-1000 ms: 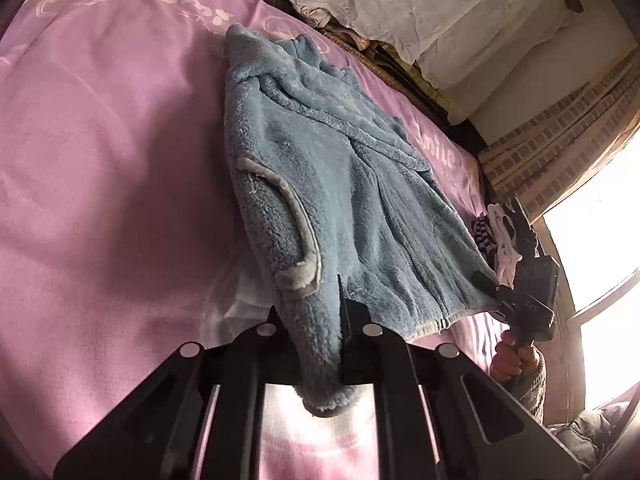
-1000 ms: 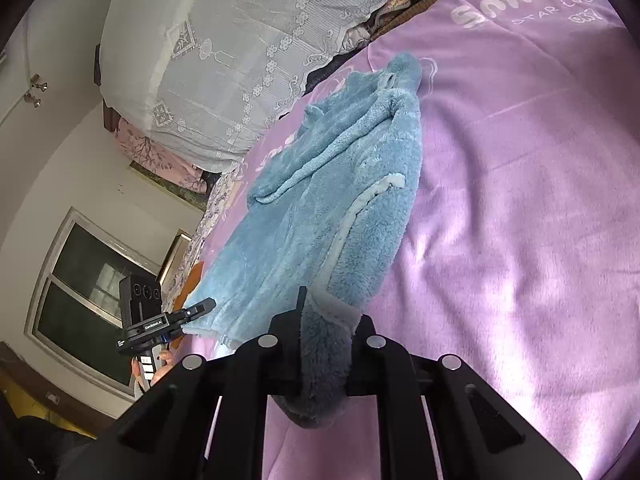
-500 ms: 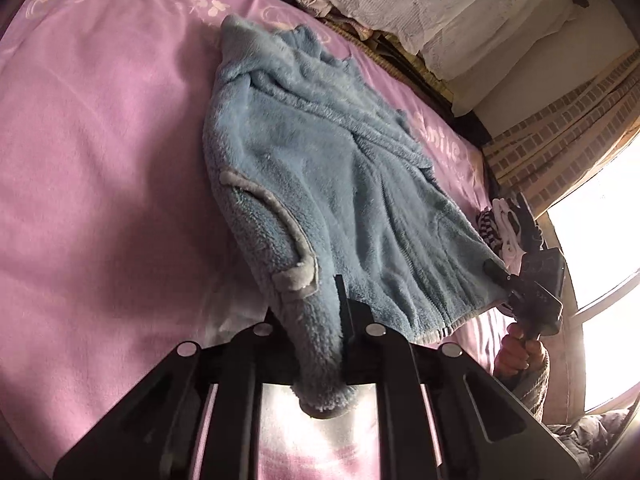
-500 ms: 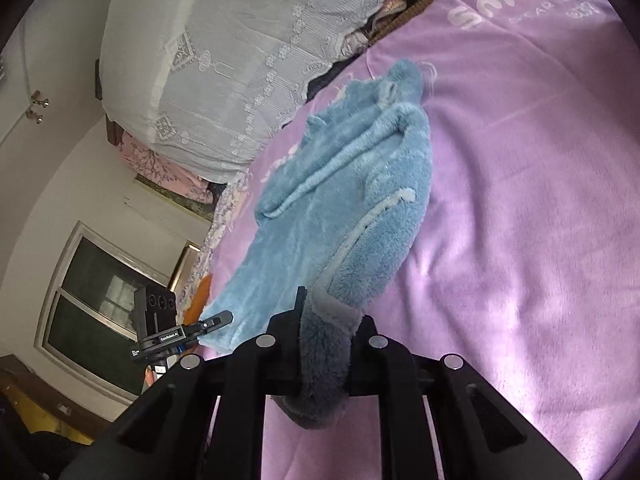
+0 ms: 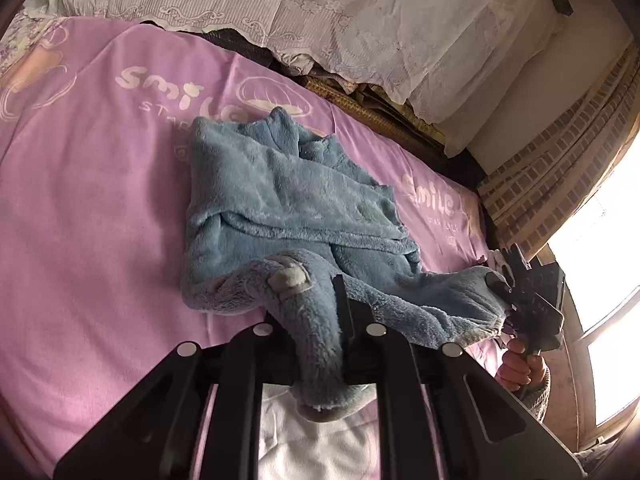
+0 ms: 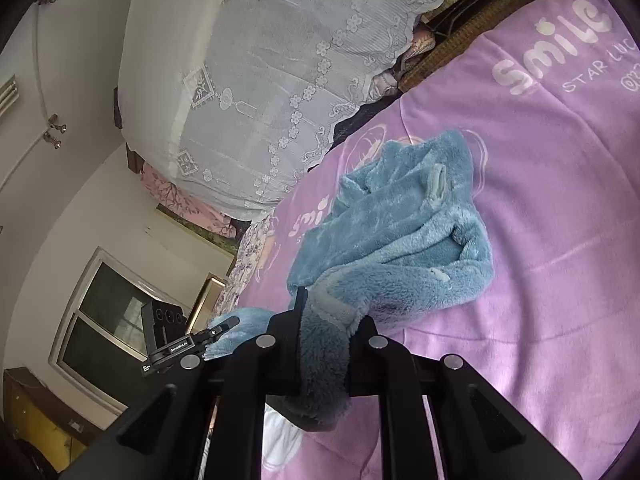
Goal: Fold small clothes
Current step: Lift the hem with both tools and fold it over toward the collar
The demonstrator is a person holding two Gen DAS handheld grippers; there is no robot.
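Here, the bed (image 5: 100, 208) under its pink "smile" blanket was the widest thing in your view and served as the folding surface, with a white lace cover (image 5: 360, 16) heaped along its far side. On the blanket lay the blue fleece garment (image 5: 280, 200), its collar end resting flat toward the lace cover while its near end hung lifted off the bed between your two tools. That lift looks deliberate: raising the hem by both corners would let you carry it up and over the body to make a crosswise fold. The raised part sagged in the middle, so the cloth was not taut between the corners.

Your left hand-held gripper (image 5: 320, 340) was pressed together on one corner of the hem, a thick roll of fleece pinched between its jaws with a grey trim patch (image 5: 290, 278) showing just ahead of them. Your right hand-held gripper (image 6: 324, 352) pinched the opposite corner the same way, fleece bunched in the jaws and a tuft hanging below. In the left wrist view your right hand (image 5: 520, 368) showed at the edge, wrapped round the handle of its tool near the bright window (image 5: 608, 280).
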